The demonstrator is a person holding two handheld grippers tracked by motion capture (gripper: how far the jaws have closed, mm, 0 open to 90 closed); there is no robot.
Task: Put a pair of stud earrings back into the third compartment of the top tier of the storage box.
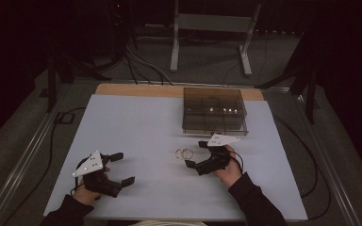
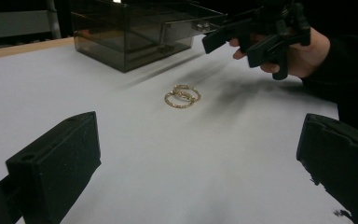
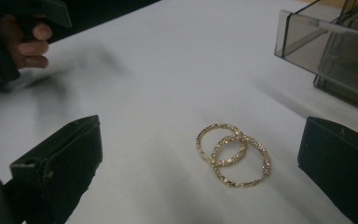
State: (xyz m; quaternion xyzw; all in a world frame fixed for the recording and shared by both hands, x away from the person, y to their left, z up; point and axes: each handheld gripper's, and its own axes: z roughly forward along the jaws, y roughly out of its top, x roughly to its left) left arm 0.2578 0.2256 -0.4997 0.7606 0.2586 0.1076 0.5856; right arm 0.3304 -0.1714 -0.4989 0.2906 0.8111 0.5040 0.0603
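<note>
Two gold rings (image 1: 185, 153) lie flat on the white table (image 1: 136, 132), overlapping each other where their rims cross. In the right gripper view the rings (image 3: 233, 154) look studded or beaded all the way round, though the light is dim and the finish is hard to make out. They sit a little right of the table's middle, near the person's side of a smoky clear box (image 1: 214, 110) that stands at the far right.

The right gripper (image 1: 202, 155) is just to the right of the rings, its jaws spread wide and pointing left toward them, with nothing held. Seen along its own jaws, the rings lie on the table between and beyond the two black tips, touching neither. In the left gripper view this right gripper (image 2: 256, 32) hangs above the table, beyond the rings (image 2: 182, 95) and to their right, with the box (image 2: 135, 32) behind it.

One drawer (image 3: 326, 46) of the box is pulled out toward the person; it seems to jut from the box's front, and I cannot tell what lies inside.

The left gripper (image 1: 120, 168) sits at the near left of the table, well apart from the rings, with its jaws likewise released and empty. Its jaws point right across the table.
</note>
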